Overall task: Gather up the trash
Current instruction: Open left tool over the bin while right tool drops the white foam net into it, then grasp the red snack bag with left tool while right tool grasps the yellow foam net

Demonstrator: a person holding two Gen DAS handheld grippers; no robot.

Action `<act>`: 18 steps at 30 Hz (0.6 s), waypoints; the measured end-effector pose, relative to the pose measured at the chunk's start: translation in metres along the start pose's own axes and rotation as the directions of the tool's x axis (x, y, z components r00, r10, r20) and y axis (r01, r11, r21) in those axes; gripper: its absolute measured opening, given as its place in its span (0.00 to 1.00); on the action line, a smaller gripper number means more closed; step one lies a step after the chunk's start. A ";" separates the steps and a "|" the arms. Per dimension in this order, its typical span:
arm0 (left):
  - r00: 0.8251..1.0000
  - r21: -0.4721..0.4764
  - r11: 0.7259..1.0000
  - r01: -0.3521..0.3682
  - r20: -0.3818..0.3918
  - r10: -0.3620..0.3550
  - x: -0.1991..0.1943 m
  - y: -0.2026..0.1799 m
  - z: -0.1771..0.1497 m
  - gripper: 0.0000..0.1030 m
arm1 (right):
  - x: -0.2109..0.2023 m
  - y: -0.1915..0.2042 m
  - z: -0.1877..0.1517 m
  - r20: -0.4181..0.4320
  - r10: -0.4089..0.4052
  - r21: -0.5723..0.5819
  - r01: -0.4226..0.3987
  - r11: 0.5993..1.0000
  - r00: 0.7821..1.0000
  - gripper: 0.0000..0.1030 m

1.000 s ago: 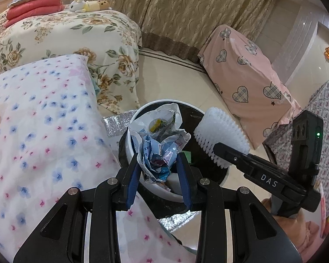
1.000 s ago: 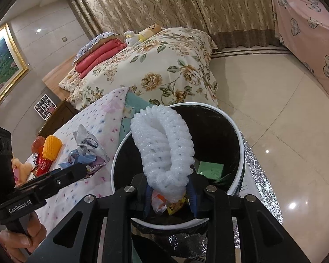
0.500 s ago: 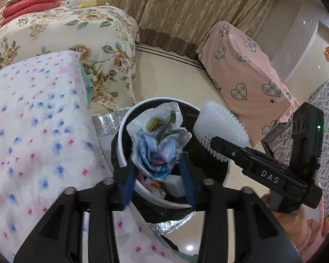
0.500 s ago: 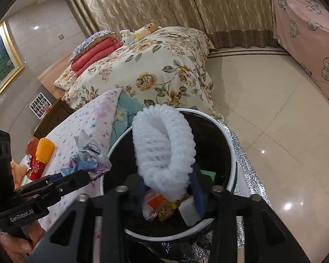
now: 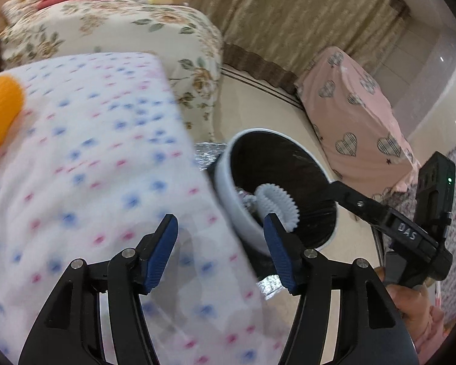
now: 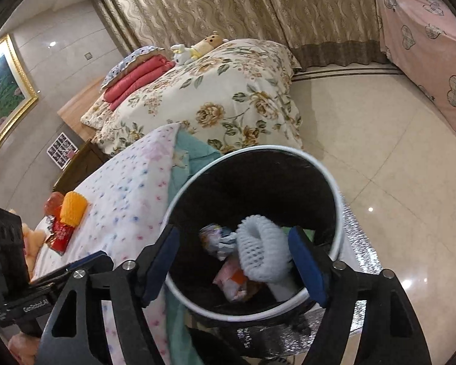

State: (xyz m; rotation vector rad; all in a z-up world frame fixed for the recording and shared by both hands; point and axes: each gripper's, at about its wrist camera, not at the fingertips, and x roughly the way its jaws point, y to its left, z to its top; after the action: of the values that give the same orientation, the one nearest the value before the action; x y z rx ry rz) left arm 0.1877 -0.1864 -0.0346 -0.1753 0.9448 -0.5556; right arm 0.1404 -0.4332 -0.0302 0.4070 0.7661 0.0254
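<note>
Left gripper (image 5: 220, 251): jaws spread wide with nothing between them, held above the edge of the dotted bedspread (image 5: 91, 158), just beside the bin.
Right gripper (image 6: 234, 266): jaws spread wide and empty, held directly over the bin's mouth, pointing down into it.
Trash bin (image 6: 337, 200): white-rimmed with a black liner, standing on the floor against the dotted bedspread, on a silver foil mat (image 6: 357, 237).
White foam net (image 6: 258, 255): lying inside the bin on top of other trash, touching neither gripper.
Crumpled wrapper (image 6: 214, 238): in the bin, just left of the foam net.
Left wrist view only: the right gripper's body reaching in over the bin from the right.
Right wrist view only: an orange foam net (image 6: 73, 208) and a red packet (image 6: 60, 237) lying on the bedspread, well apart from the bin.
</note>
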 end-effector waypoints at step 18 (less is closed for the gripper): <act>0.980 -0.210 0.966 -0.150 0.101 0.174 -0.076 0.105 -0.039 0.58 | 0.027 0.097 -0.025 -0.067 0.152 -0.094 -0.158 0.983 0.986 0.79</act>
State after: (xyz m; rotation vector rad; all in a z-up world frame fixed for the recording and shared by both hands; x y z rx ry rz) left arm 0.1609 -0.0539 -0.0422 -0.3073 0.8897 -0.2941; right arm 0.1549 -0.3311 -0.0284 0.3715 0.7871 0.2215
